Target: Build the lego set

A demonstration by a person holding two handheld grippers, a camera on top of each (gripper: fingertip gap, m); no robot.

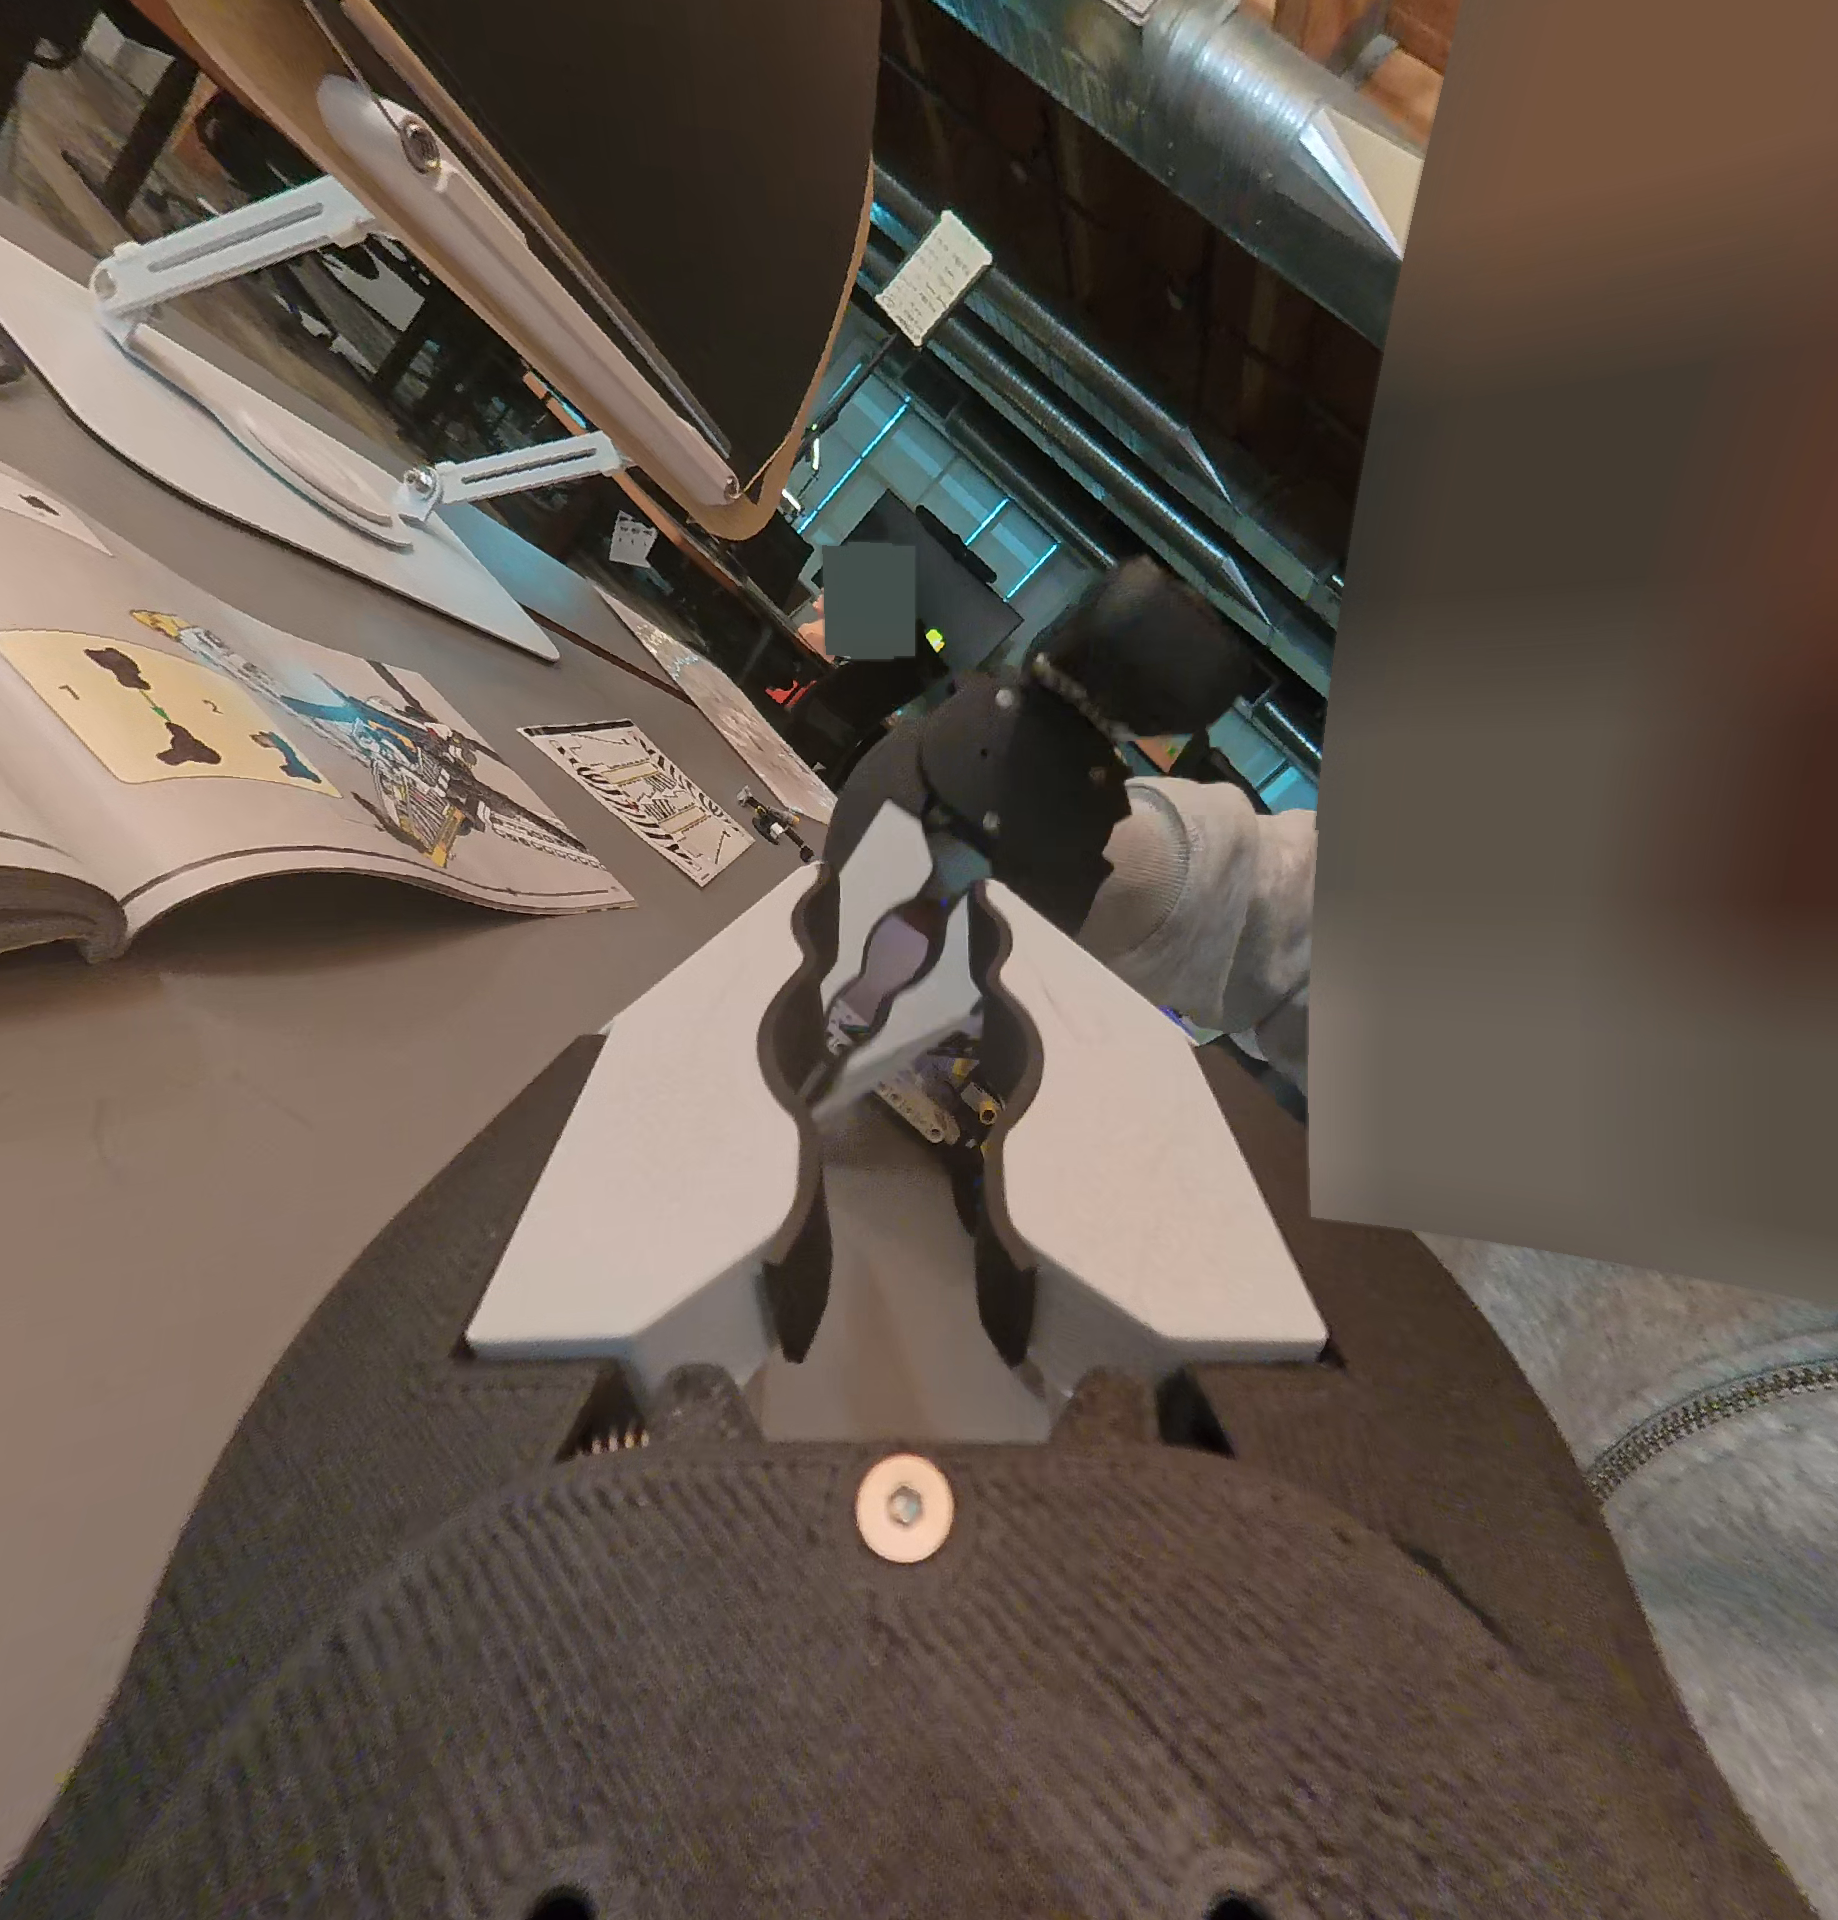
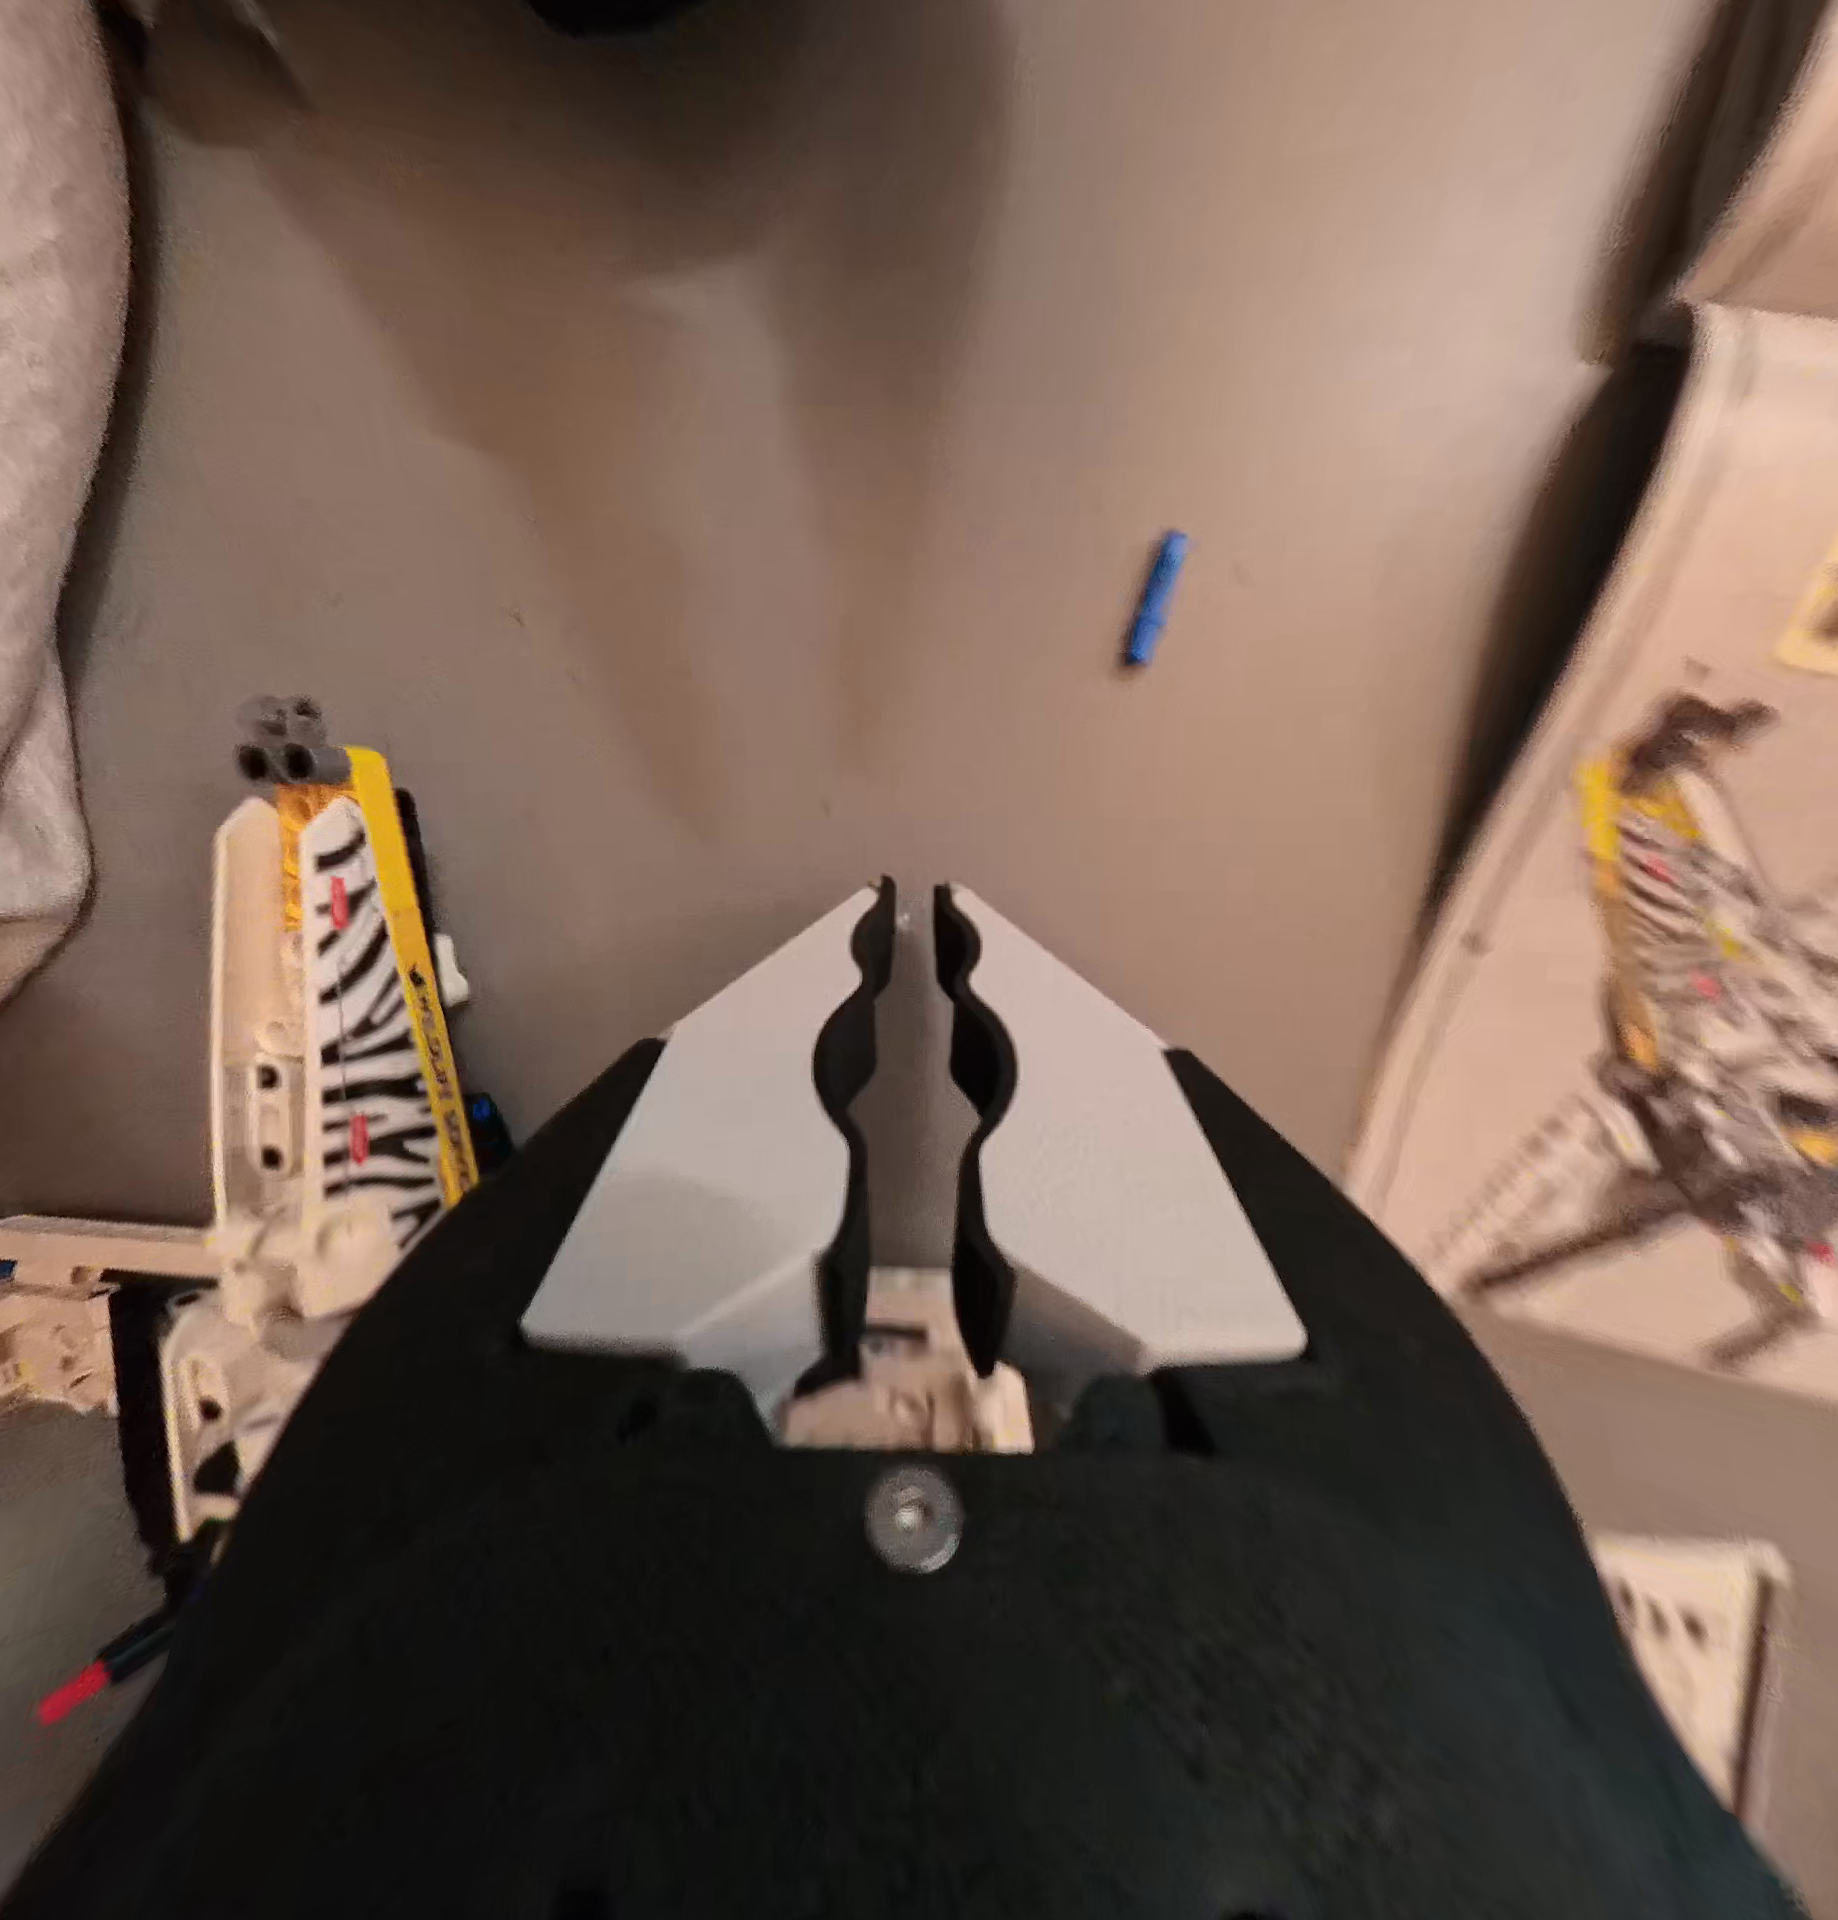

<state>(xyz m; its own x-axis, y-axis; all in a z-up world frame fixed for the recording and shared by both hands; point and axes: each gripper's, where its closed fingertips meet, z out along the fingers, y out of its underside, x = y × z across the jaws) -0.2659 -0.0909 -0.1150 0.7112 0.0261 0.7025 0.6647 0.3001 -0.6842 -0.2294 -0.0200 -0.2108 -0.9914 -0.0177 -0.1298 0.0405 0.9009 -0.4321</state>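
Partly built lego model (image 2: 343, 1039), white with zebra-striped panel and yellow edge strip, lying on the grey table (image 2: 686, 520) at 9 o'clock of the right wrist view, grey connector at its upper tip; lower part hidden under the gripper body. Small blue pin (image 2: 1154, 600) alone on the table at 1 o'clock, well apart from the model. Red-tipped rod (image 2: 94, 1678) at 8 o'clock. Open instruction booklet (image 2: 1673, 987) at 3 o'clock, blurred.

Right hand-held gripper (image 2: 913, 904) above the table, jaws narrow with a slim gap, nothing visible between the tips. Left hand-held gripper (image 1: 894, 914) with jaws narrow too, a gap between them; cannot tell whether anything is clamped, since the other gripper's fingers and bits of the model show through the gap.

In the left wrist view: booklet at 9 o'clock, sticker sheet (image 1: 650, 800) beside it, monitor stand (image 1: 302, 447) at 10 o'clock, grey sleeve (image 1: 1206, 894) at 3 o'clock.
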